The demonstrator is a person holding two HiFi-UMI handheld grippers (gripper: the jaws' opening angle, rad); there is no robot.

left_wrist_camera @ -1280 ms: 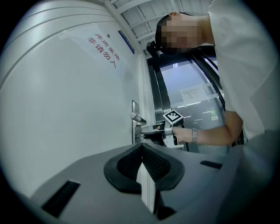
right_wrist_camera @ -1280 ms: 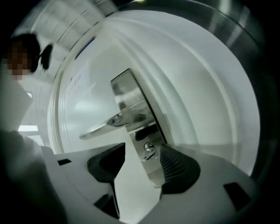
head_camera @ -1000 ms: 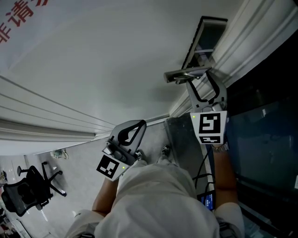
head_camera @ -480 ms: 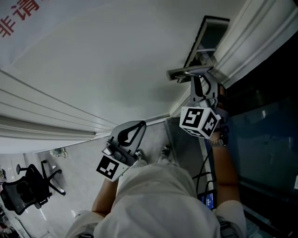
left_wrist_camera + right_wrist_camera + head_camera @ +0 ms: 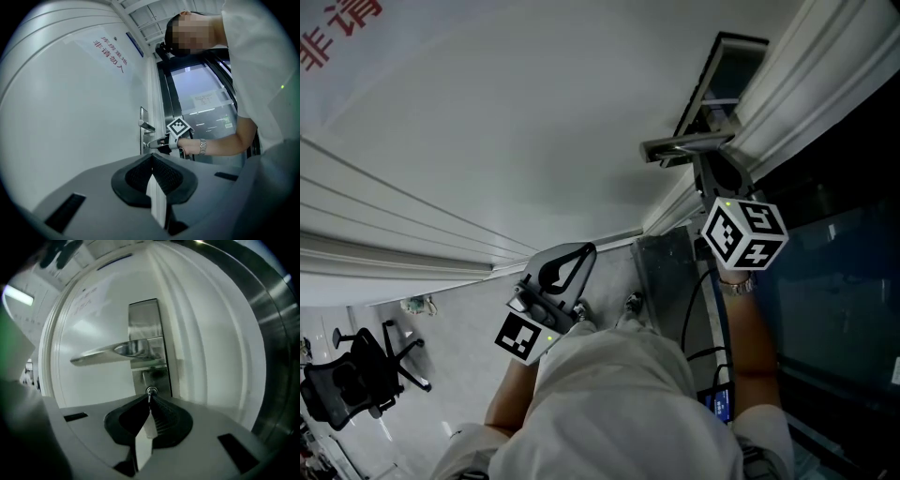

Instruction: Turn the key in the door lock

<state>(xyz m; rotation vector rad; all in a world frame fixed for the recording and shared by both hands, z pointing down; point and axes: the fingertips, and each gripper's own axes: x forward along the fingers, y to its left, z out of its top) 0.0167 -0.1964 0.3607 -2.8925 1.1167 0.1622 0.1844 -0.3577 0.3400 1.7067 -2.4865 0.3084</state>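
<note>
White and smooth, the door (image 5: 516, 112) fills most of the head view. Shallow moulded ridges run across it, and red lettering is cut off at the top-left corner. Dark glass (image 5: 844, 281) in a metal frame stands along its right side. The person's pale shirt (image 5: 628, 403) hides the lower middle of that view. A black office chair (image 5: 356, 375) sits small on the grey floor (image 5: 441, 342) at lower left.

On the door's edge is a rectangular lock plate (image 5: 146, 319) of brushed steel. Its flat lever handle (image 5: 103, 354) reaches out level to the left.

The right gripper (image 5: 150, 399) is pressed up just under the handle. Its ribbed black fingers (image 5: 161, 416) are pinched together on the key (image 5: 151, 391), which sits in the plate below the lever. Only a small bright bit of metal shows at the fingertips, and its shape is hard to make out. In the head view the gripper's own body and its marker cube (image 5: 743, 234) hide the key.

The left gripper (image 5: 581, 251) hangs well back from the lock, near the person's waist. Its fingers (image 5: 164, 176) meet at the tips with nothing between them.
</note>
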